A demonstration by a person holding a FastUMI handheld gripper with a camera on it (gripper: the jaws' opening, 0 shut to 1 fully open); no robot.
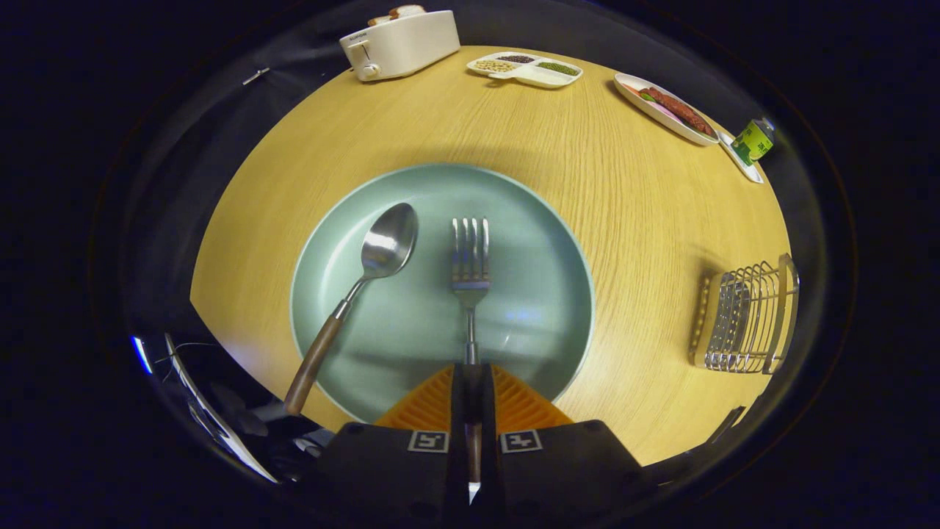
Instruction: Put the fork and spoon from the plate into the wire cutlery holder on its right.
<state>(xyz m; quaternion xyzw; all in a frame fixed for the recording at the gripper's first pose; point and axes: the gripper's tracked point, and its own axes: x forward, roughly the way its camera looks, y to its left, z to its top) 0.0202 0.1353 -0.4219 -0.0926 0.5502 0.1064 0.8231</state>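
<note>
A pale green plate (pixel 529 242) sits on the round wooden table just ahead of my fingers. On it lies a steel fork (pixel 470 261), tines pointing away from me, its handle running back between my two fingers. My gripper (pixel 471 373) is shut on the fork's handle over the plate's near rim. To the fork's left a spoon (pixel 367 283) with a wooden handle rests on the plate, its handle sticking out over the near-left rim. The wire cutlery holder (pixel 745 319) stands on the table to the plate's right.
Across the table stand a white toaster (pixel 400 44), a divided white dish (pixel 525 68) of beans and a white plate (pixel 664 106) with sausages. A green can (pixel 753 139) stands on a small tray at the far right edge. The table edge curves close on the left.
</note>
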